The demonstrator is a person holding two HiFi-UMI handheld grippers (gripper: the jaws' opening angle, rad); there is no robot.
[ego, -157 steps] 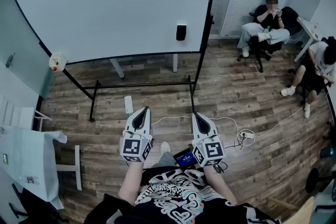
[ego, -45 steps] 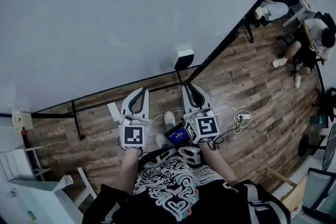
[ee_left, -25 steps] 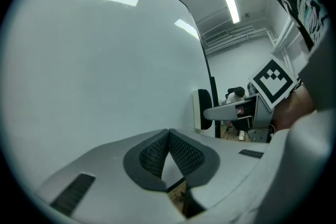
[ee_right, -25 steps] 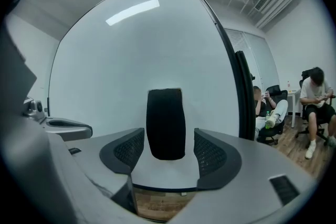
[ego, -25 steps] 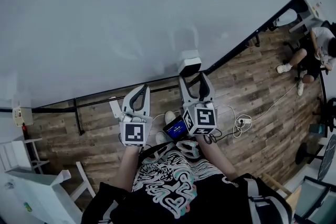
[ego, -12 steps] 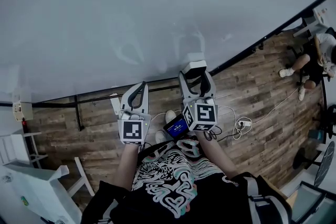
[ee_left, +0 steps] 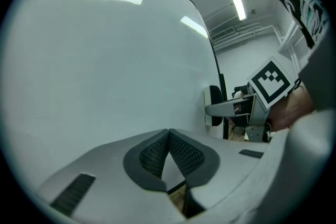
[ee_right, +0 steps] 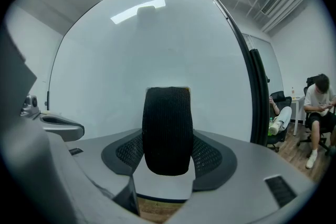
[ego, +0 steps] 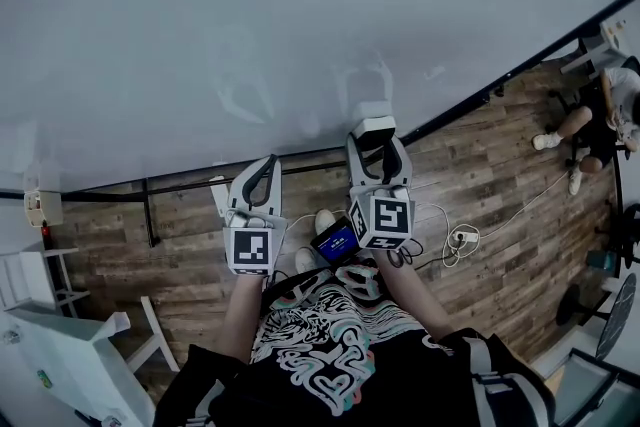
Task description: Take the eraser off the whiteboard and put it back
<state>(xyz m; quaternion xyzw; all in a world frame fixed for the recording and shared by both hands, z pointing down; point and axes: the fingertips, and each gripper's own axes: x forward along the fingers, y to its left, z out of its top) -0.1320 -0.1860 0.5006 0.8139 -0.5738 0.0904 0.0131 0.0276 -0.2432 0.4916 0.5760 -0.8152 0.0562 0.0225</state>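
Note:
The eraser [ee_right: 168, 128], black-backed with a white body, sticks to the whiteboard [ego: 300, 15] near its lower edge. My right gripper [ego: 377, 137] reaches level to the board. Its jaws have just been closing, and the eraser [ego: 375, 123] stands between them with both pads against its sides. My left gripper [ego: 263, 165] hangs lower and to the left, short of the board, shut with nothing in it. In the left gripper view the pads meet at the tip [ee_left: 168, 132]; the eraser [ee_left: 212, 105] and the right gripper's finger [ee_left: 231, 108] show off to the right.
The board's black frame [ego: 480, 95] and stand bars [ego: 150, 215] run below and right of my grippers. A power strip and cables [ego: 462, 237] lie on the wooden floor. Seated people [ego: 600, 115] are at the far right. A white stand [ego: 60, 355] is at lower left.
Over the last seconds I came close up to the whiteboard. The right gripper rose to the eraser and its jaws drew in around it. The left gripper stayed low.

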